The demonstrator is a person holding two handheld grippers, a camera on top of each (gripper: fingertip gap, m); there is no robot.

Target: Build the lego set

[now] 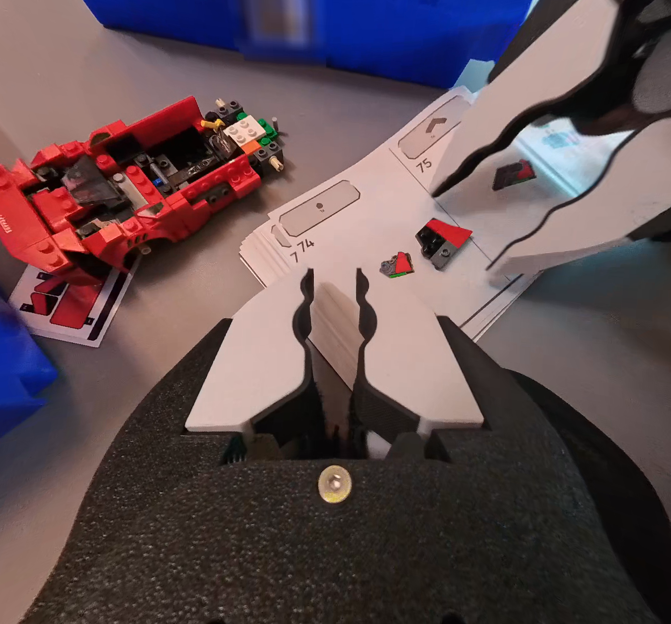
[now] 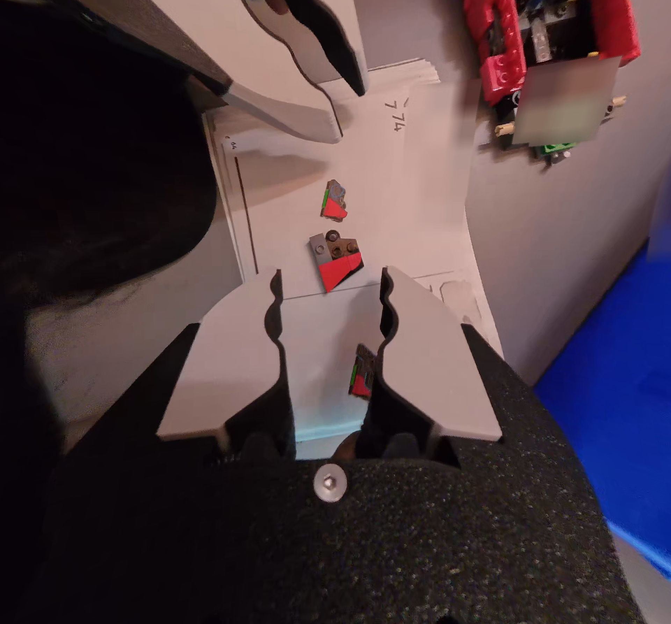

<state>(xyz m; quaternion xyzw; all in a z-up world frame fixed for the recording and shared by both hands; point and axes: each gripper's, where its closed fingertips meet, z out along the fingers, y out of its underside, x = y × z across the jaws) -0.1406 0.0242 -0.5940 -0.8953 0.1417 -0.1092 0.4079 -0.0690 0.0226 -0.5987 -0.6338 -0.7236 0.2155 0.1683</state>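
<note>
Two grippers, the left gripper [image 1: 334,272] with a narrow empty gap and the right gripper [image 2: 330,274] spread wide, hover over the instruction booklet [image 1: 363,207] bearing a small brick piece [image 1: 443,241], the red car [image 1: 138,178] far left.

Left tongs [image 1: 334,274]: fingers parted by a narrow gap, nothing between them, tips pointing forward and down. Right tongs [image 2: 329,272]: fingers spread wide, nothing gripped, tips likewise angled down. In the left wrist view the right tongs [image 1: 461,230] enter from the upper right, fingers apart, tips low. The two pairs face each other, tips near but not touching.
</note>
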